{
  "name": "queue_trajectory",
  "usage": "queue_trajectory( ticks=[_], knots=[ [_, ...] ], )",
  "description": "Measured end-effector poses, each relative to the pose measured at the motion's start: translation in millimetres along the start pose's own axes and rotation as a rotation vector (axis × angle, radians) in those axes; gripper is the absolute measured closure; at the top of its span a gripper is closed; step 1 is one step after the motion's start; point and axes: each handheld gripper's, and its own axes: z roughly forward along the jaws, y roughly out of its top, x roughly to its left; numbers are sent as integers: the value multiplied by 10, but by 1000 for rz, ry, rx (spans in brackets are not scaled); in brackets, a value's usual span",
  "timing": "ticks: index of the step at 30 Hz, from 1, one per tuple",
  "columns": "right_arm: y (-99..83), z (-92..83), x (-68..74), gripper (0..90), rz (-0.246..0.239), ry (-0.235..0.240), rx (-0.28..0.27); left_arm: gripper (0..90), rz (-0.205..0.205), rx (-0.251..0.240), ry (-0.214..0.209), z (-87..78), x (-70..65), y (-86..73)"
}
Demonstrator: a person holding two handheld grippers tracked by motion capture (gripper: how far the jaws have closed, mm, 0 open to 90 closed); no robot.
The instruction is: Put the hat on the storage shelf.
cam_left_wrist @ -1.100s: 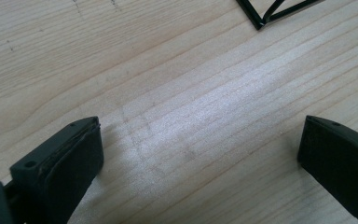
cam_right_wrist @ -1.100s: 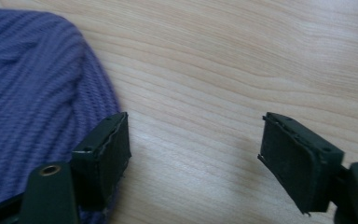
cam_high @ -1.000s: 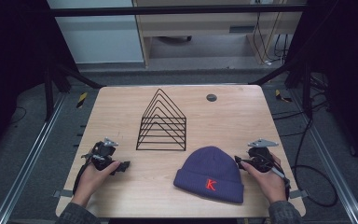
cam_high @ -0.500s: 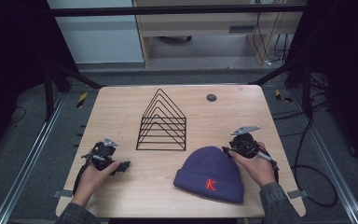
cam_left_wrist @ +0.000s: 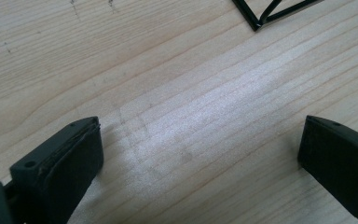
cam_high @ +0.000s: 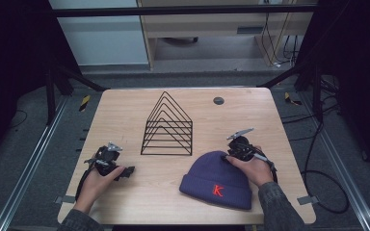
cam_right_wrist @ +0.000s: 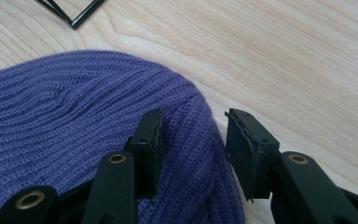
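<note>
A purple knit beanie (cam_high: 207, 180) with a red K lies flat at the table's front right. My right gripper (cam_high: 231, 154) rests at its far right edge. In the right gripper view the beanie (cam_right_wrist: 74, 102) has its rim between the jaws of that gripper (cam_right_wrist: 193, 126), with one pad lying on the knit and the other at the rim beside bare wood. The knit looks relaxed, not pinched. These jaws have narrowed and just been opening a little. My left gripper (cam_high: 125, 171) lies at the front left, and in its own view the gripper (cam_left_wrist: 200, 140) is open over bare wood.
A black wire rack (cam_high: 167, 127) of triangular frames stands mid-table; one corner of the rack (cam_left_wrist: 261, 14) shows ahead of the left gripper. A small dark disc (cam_high: 218, 100) sits near the far edge. The wooden table (cam_high: 125, 115) has bare room at left and far right.
My right hand has moved left from the table's right side to the beanie's edge, and its jaws now straddle the rim. The left hand has stayed put.
</note>
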Motion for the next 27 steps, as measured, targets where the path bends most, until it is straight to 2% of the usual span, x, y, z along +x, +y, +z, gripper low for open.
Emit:
queue_trajectory(
  ticks=[6,14,18,23,27],
  knots=[
    [-11,42,17,580,1,8,24,0,1,-3,0,4,-6,2],
    [-12,39,29,752,-10,28,37,0,3,-3,-1,5,-8,4],
    [-9,14,37,788,-16,34,37,0,4,-4,-1,5,-9,3],
    [0,-79,62,799,-20,37,7,0,4,-5,-1,5,-11,2],
    [21,-203,90,804,-43,40,-26,0,3,-8,-2,8,-14,2]
  ],
)
